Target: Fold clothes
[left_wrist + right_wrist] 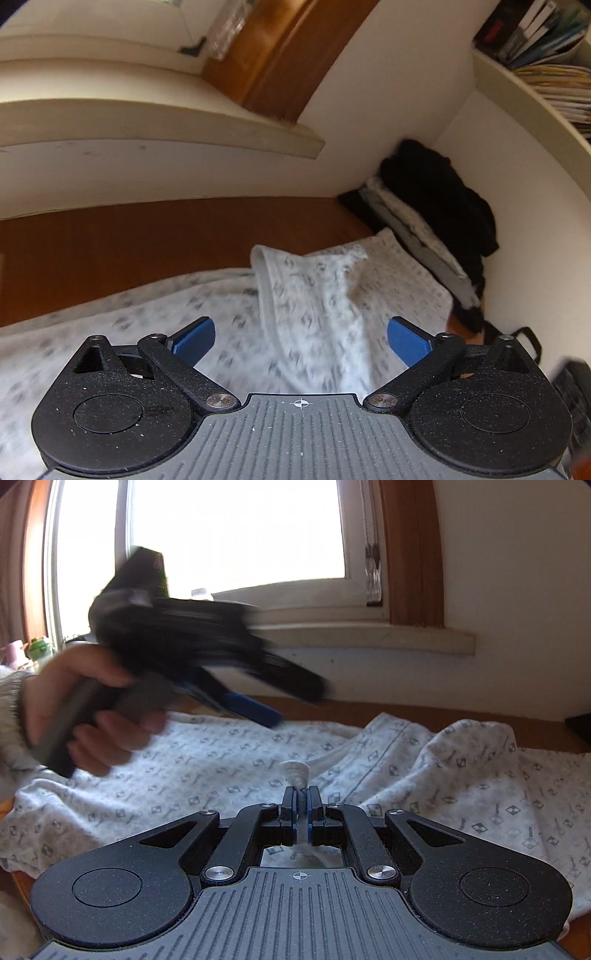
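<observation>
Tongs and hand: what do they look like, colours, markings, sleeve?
Both tongs, left tongs and right tongs, share one build: black pivoting linkage arms with silver screws, blue finger pads, two round black discs, and a grey ribbed body bearing a small white crosshair mark. The hand wraps a grey handle and wears a pale knitted sleeve. No cables visible.

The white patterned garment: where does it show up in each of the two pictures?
Left wrist view: white patterned garment fills the lower middle, bunched between the open fingers.
Right wrist view: it spreads across the middle, a fold pinched in the right hand-held gripper.
Shared landmark: window sill.
</observation>
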`<state>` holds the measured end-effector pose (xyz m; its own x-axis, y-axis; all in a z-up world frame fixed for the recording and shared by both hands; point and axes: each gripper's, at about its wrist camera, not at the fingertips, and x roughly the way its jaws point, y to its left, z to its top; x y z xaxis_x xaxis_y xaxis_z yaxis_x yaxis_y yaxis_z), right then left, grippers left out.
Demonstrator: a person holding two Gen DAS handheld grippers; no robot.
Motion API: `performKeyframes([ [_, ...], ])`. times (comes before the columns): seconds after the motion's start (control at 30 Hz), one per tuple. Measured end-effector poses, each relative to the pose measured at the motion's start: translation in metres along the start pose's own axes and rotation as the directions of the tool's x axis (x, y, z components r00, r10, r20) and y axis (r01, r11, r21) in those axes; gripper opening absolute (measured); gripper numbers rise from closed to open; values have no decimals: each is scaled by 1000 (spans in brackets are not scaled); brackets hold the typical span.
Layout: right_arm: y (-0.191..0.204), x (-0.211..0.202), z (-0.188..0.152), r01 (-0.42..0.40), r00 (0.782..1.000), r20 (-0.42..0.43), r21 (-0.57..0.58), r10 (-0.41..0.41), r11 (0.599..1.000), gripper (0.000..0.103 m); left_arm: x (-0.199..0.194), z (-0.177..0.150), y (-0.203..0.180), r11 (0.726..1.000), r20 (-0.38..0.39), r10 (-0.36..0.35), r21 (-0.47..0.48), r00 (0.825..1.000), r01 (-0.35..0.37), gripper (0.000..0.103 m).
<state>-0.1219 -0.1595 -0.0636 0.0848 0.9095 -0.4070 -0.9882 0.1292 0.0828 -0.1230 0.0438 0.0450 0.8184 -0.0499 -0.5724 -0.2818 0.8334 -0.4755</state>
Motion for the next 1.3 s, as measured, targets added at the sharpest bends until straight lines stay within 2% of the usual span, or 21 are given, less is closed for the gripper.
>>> performKeyframes([
  [0.03,1,-1,-1,0,1000,9,-6,0,1000,6,11,3,-2,1000,-8,6,-1,1000,-6,95],
  [0.1,0,-3,-2,0,1000,29,-1,0,1000,6,29,9,-3,1000,-31,22,2,999,-22,81],
  [0.13,-1,-3,-2,-3,999,40,11,2,1000,6,35,10,-2,1000,-44,24,-3,999,-24,71],
  [0.17,-2,-3,-2,-4,999,44,16,3,1000,6,41,11,-1,1000,-53,18,-11,998,-19,68],
  [0.23,-2,-1,-2,-6,999,50,24,5,1000,6,50,12,1,1000,-67,7,-26,998,-8,68],
  [0.37,1,0,-3,-10,998,60,10,10,1000,6,61,14,2,999,-48,-7,-36,999,5,72],
  [0.43,-1,-2,-4,-10,997,75,19,9,1000,6,63,15,1,999,-44,-5,-38,999,3,68],
  [0.5,-3,-4,-5,-11,996,88,33,8,999,6,63,15,0,999,-41,5,-36,999,-6,51],
  [0.53,-3,-5,-5,-12,996,89,34,8,999,6,63,14,0,999,-40,9,-35,999,-11,36],
  [0.6,-1,-4,-5,-8,996,86,25,6,1000,6,63,14,-2,999,-37,19,-34,999,-20,30],
  [0.63,1,-4,-5,-4,997,83,17,2,1000,6,63,14,-2,999,-35,23,-33,999,-25,23],
  [0.7,2,-4,-5,2,997,83,7,-3,1000,6,63,13,-3,999,-30,29,-31,999,-30,18],
  [0.73,2,-5,-5,7,996,90,11,-8,1000,6,61,13,-3,999,-18,16,-31,1000,-17,8],
  [0.77,1,-5,-5,11,995,97,15,-13,1000,6,59,13,-4,1000,-6,2,-28,1000,-2,4],
  [0.9,-5,-10,-5,13,991,131,45,-19,999,6,41,21,-17,997,28,-71,23,997,70,4],
  [0.97,-7,-11,-4,11,991,135,59,-19,998,5,29,26,-27,995,63,-84,65,995,79,4],
  [1.07,-10,-12,0,-30,990,138,110,15,993,5,11,34,-39,994,79,-62,99,995,54,4],
  [1.2,14,-14,13,-77,989,130,64,68,995,5,-24,38,-41,991,96,-12,132,995,-1,4],
  [1.3,45,-13,26,-161,980,125,34,156,986,5,-66,35,-37,985,116,41,164,992,-59,4],
])
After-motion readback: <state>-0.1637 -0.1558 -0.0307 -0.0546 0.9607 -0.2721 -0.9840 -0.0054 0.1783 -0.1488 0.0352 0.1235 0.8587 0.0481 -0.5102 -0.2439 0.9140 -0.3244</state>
